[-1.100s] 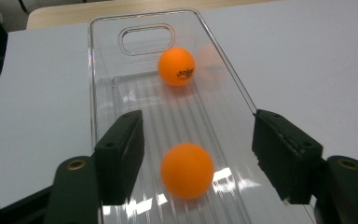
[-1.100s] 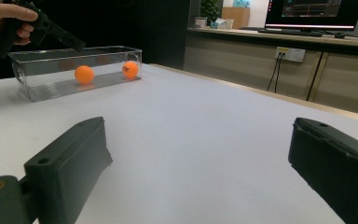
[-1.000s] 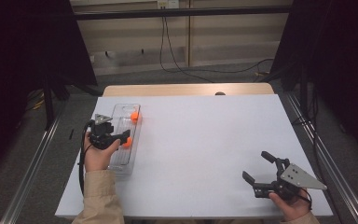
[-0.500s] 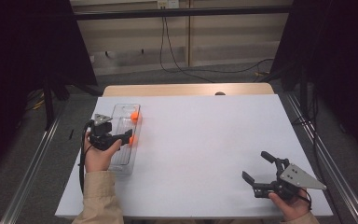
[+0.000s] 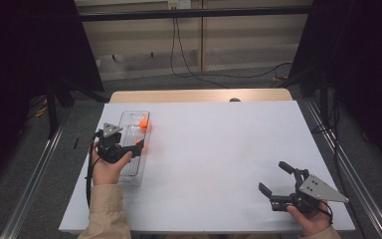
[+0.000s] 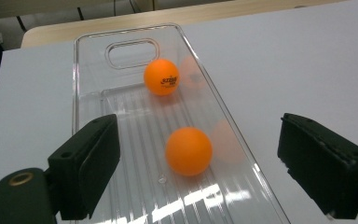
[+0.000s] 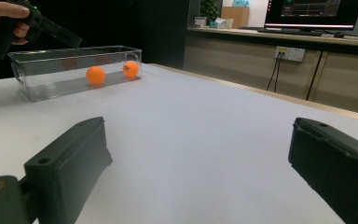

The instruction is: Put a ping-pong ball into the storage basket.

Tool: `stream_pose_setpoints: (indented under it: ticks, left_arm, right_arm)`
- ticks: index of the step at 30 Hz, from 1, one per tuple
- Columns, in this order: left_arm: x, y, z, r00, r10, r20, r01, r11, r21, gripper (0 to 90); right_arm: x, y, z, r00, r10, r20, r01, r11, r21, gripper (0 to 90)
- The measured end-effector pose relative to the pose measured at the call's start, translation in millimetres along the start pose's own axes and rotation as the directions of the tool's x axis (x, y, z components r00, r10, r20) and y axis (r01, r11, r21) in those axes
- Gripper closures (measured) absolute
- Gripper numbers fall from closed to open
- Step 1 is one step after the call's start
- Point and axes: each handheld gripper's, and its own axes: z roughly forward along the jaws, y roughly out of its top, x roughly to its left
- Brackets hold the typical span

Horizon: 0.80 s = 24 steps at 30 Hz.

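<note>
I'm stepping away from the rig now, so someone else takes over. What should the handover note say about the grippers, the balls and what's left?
Left gripper: open above the clear bin; its jaws have just been opening, nothing gripped.
Right gripper: open, holding nothing, low over the white table at its near right.
Balls: near ball and far ball both lie loose in the bin.
Done: two balls are in the bin.
Left: no other ball to see on the table; likely just draw the left gripper back.

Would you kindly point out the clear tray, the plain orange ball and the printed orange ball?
clear tray point(image 6: 135, 52), left gripper view, on its far wall beside the handle cut-out.
plain orange ball point(image 6: 189, 151), left gripper view, middle of its surface.
printed orange ball point(image 6: 161, 77), left gripper view, middle, beside its print.
</note>
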Motion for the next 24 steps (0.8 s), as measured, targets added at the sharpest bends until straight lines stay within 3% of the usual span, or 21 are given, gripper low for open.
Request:
stream_pose_setpoints:
  ticks: [8, 24]
  left_arm:
    - [-4.2, -2.0, -5.1, 0.9999, 0.003, 0.013, -0.003, 0.9992, -0.04, 11.2]
    - [-2.1, -10.4, -15.6, 0.9997, -0.018, 0.014, 0.019, 0.9972, -0.072, 6.5]
  right_arm:
    - [0.1, 0.2, -0.4, 1.0, 0.001, -0.002, -0.001, 1.0, -0.002, 4.0]
    - [0.2, 0.2, -0.3, 1.0, 0.0, -0.001, 0.0, 1.0, -0.002, 4.1]
